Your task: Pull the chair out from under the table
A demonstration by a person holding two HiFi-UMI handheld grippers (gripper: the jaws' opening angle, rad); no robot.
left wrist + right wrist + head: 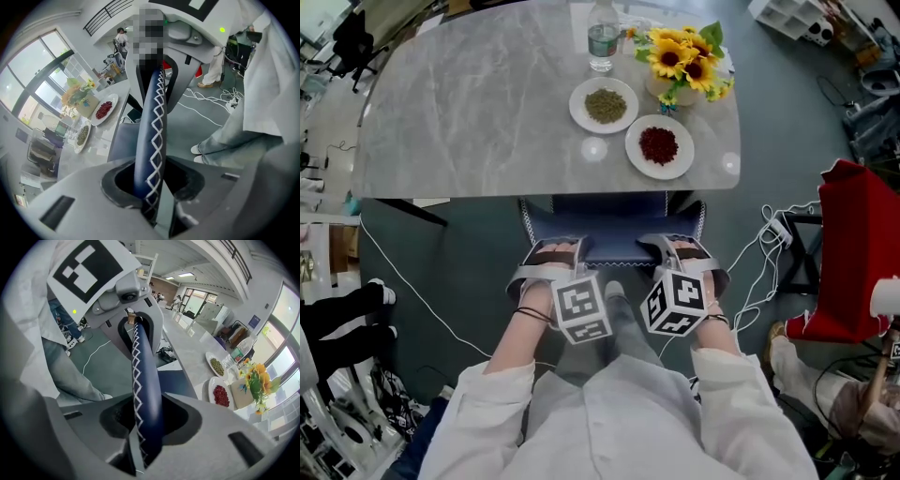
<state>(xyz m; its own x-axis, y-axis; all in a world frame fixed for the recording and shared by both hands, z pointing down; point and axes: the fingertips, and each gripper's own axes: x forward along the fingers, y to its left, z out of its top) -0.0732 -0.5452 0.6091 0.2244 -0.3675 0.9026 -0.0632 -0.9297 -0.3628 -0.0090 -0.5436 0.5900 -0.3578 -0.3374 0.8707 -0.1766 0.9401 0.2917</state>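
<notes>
The chair [614, 232] is dark blue with white zigzag stitching and stands half under the grey marble table [469, 112]. Its backrest rim [617, 257] faces me. My left gripper [551, 262] clamps the rim's left end and my right gripper [686, 257] clamps its right end. In the left gripper view the padded rim [152, 122] runs straight between the jaws of the left gripper [149, 190], which are shut on it. The right gripper view shows the same rim [143, 376] pinched in the right gripper [147, 430].
On the table's right part stand a plate of green grains [604, 104], a plate of red bits [659, 146], a water bottle [603, 37] and sunflowers [686, 56]. A red-covered stand [853, 253] and white cables [764, 272] lie to the right. My legs are just behind the chair.
</notes>
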